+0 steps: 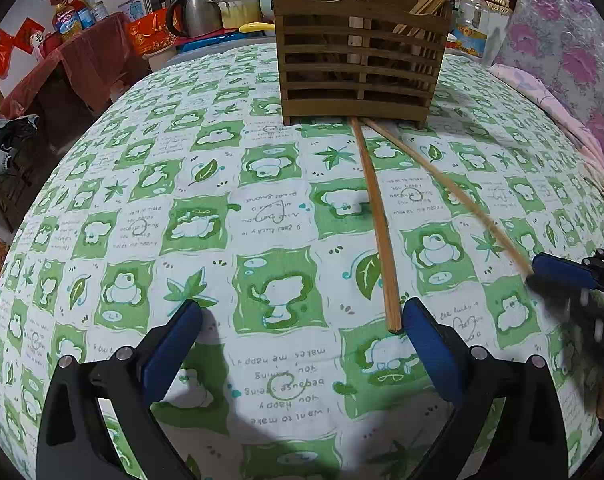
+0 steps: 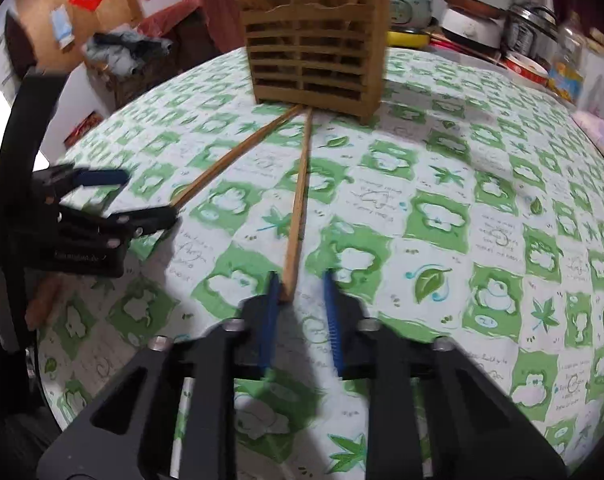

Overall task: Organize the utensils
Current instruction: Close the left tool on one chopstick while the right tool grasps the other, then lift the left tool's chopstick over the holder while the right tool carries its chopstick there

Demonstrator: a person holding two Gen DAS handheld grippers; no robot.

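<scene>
A slatted wooden utensil holder stands at the far side of the table, with several chopsticks in its right compartment; it also shows in the right wrist view. Two loose chopsticks lie on the cloth, their far ends at the holder's base. My left gripper is open wide; the near end of one chopstick lies just inside its right finger. My right gripper is partly open around the near end of the other chopstick, not clamped on it. The left gripper shows in the right wrist view.
A round table carries a green and white patterned cloth. Behind it stand a kettle, pots, bottles and red boxes. A floral pink cloth lies at the right. A rice cooker and bowls stand behind the holder.
</scene>
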